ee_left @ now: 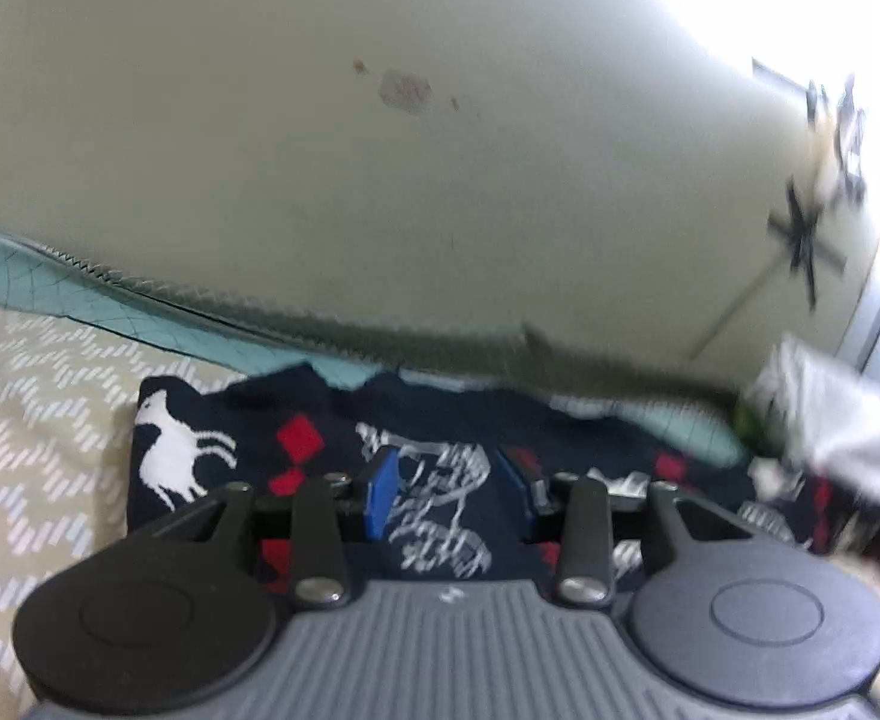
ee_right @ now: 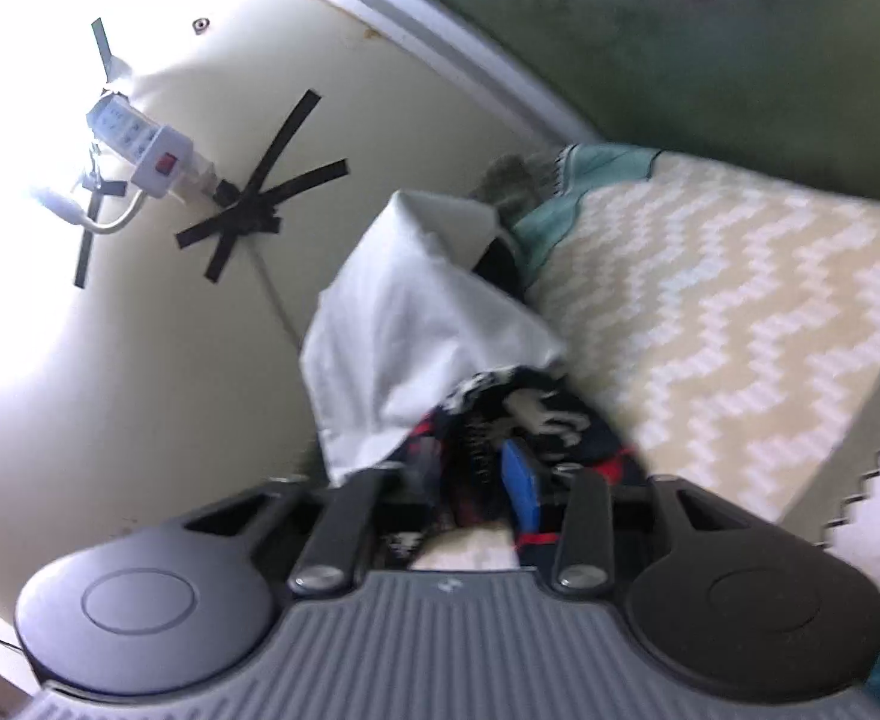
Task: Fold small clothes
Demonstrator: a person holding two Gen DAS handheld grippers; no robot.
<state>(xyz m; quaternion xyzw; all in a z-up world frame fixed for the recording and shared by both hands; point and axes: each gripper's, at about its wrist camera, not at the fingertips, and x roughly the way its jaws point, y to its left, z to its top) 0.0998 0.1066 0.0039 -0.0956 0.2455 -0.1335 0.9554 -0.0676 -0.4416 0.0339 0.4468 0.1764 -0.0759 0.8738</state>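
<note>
Your dark navy garment [ee_left: 440, 480], the one with red diamonds and white animal figures, lies low in the centre of the left wrist view, spread on the bed just past the tips of your left gripper [ee_left: 448, 489]. Those tongs are parted, blue pads [ee_left: 383, 495] well apart, with navy cloth showing in the gap; neither pad is seen pressing on it, so that grip reads as released. A white animal motif sits at the garment's left end, centre-left of the frame.

Over in the right wrist view, the same navy garment [ee_right: 517, 408] bunches up in the lower centre, right at your right gripper [ee_right: 475, 486]. The jaws there stand apart; only one blue pad [ee_right: 520, 489] is clear, beside a fold of the cloth, and the picture is too blurred to tell whether they touch. A white cloth [ee_right: 416, 330] drapes above the navy bundle, rising toward the middle of the frame.

Underneath everything, a beige bedspread with white zigzags [ee_right: 739, 312] fills the right side, with a teal quilted cover [ee_left: 50, 282] along its far edge. Behind runs a cream wall [ee_left: 380, 180], stained in spots. Upper left in the right view, a white power strip [ee_right: 140, 150] hangs there, with strips of black tape [ee_right: 260, 204] beside it.
</note>
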